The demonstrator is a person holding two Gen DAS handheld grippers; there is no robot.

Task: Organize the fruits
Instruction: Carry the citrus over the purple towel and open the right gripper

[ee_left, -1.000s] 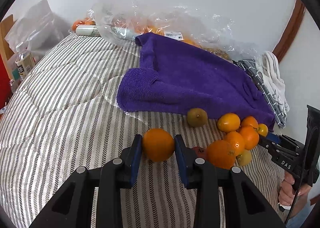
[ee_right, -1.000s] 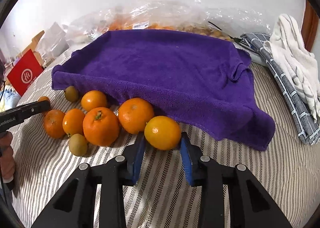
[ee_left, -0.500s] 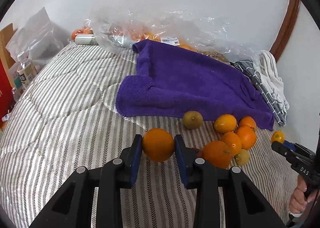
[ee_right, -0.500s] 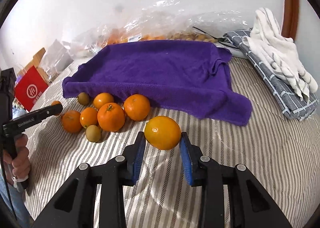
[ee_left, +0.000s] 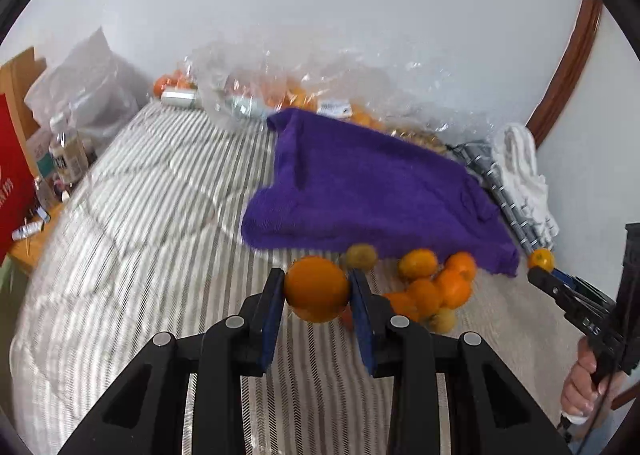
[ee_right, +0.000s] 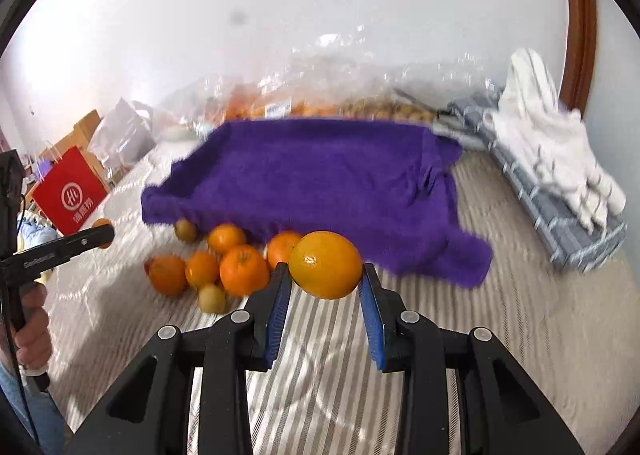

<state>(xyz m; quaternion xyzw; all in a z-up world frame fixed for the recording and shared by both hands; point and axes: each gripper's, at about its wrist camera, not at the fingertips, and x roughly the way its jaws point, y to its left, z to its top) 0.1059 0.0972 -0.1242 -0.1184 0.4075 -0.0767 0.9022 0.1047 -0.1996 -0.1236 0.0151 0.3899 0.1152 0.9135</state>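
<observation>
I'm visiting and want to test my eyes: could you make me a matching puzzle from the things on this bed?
Things:
1. purple towel
2. white cloth
3. red paper bag
4. yellowish orange

Places:
a. between the right gripper's pads
b. off the bed's left edge
c. spread behind the loose fruit pile
d. on the grey checked cloth

Pairs: 1-c, 2-d, 3-b, 4-a

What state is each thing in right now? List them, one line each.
left gripper: shut on an orange, held off the bed.
right gripper: shut on a yellow-orange fruit, held off the bed.
loose fruit pile: lying on the striped bedcover at the towel's edge.
purple towel: spread flat, front edge rumpled.
white cloth: heaped on the checked cloth.
</observation>
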